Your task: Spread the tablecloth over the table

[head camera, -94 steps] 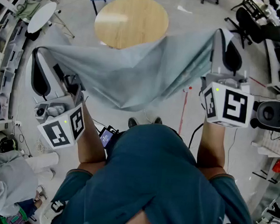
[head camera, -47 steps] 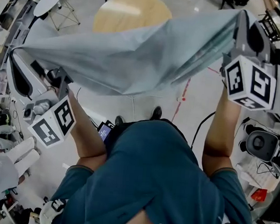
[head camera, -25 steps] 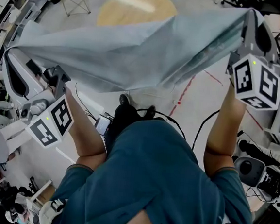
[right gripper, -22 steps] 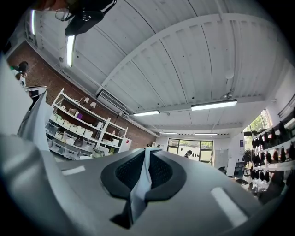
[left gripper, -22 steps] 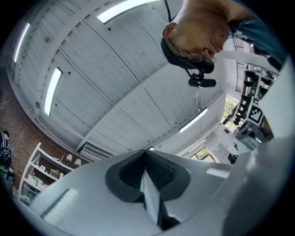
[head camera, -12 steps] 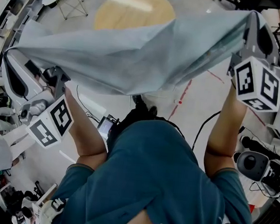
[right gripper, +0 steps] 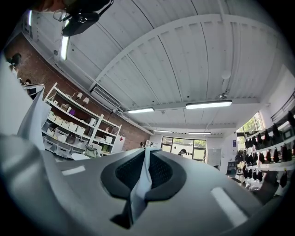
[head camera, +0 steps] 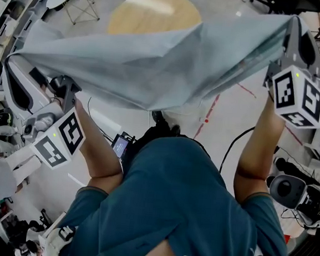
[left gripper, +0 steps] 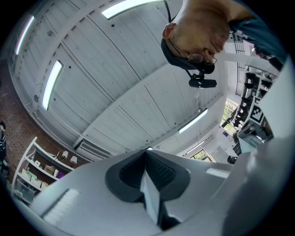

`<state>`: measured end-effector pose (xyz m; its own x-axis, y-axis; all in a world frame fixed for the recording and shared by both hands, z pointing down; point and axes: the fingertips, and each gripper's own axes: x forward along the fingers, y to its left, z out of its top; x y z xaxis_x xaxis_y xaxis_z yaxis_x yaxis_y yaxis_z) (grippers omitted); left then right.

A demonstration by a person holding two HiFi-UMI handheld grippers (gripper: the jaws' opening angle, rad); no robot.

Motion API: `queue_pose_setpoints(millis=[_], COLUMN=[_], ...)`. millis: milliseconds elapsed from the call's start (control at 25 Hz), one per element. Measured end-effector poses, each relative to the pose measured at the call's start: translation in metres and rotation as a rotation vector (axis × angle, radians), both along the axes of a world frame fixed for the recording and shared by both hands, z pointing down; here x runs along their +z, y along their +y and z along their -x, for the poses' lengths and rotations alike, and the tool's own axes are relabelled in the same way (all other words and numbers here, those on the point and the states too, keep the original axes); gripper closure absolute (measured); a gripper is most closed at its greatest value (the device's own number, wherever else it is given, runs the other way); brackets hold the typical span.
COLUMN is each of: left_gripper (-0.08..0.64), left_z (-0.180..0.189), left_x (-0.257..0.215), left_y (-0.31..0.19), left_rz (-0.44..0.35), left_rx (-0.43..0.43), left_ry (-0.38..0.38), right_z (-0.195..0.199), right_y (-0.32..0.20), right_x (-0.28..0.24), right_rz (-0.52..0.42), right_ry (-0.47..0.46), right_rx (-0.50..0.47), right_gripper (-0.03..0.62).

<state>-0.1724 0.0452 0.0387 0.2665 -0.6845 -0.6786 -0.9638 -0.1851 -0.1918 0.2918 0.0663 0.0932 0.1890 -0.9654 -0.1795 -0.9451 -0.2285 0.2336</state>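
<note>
- Out in front of the person's chest, the left tongs [head camera: 12, 64] were clamped shut on one corner of the cloth [head camera: 154, 63].
- The right tongs [head camera: 294, 27] pinched the other corner just as tightly.
- The cloth hung in the air, its long axis side to side between them, sagging mid-span.
- Beyond it lay the round bench [head camera: 153, 12], uncovered, about midway between both hands; the cast probably had to go straight forward.

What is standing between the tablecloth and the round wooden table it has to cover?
Nothing visible. The left gripper and right gripper hold the tablecloth up in the air; the table top showing beyond it is bare, though the cloth hides its near edge.
</note>
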Motion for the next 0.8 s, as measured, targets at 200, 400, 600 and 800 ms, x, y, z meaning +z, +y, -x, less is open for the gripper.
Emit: queue_pose_setpoints(millis=[200, 400, 600, 800], left_gripper=[0.56, 0.56, 0.56, 0.561], left_z=[-0.017, -0.019, -0.001, 0.017], left_x=[0.009, 0.006, 0.003, 0.001], left_y=[-0.027, -0.06, -0.096, -0.134], left_rz=[0.007, 0.015, 0.014, 0.01], left_rx=[0.003, 0.022, 0.026, 0.023], left_ry=[0.011, 0.013, 0.022, 0.039], right_z=[-0.02, -0.023, -0.012, -0.003], right_y=[-0.023, -0.046, -0.078, -0.122], right_x=[0.005, -0.004, -0.014, -0.025], right_rz=[0.007, 0.01, 0.007, 0.008], right_ry=[-0.004, 0.002, 0.018, 0.039], right_rx=[0.002, 0.025, 0.04, 0.036], right_gripper=[0.58, 0.58, 0.58, 0.58])
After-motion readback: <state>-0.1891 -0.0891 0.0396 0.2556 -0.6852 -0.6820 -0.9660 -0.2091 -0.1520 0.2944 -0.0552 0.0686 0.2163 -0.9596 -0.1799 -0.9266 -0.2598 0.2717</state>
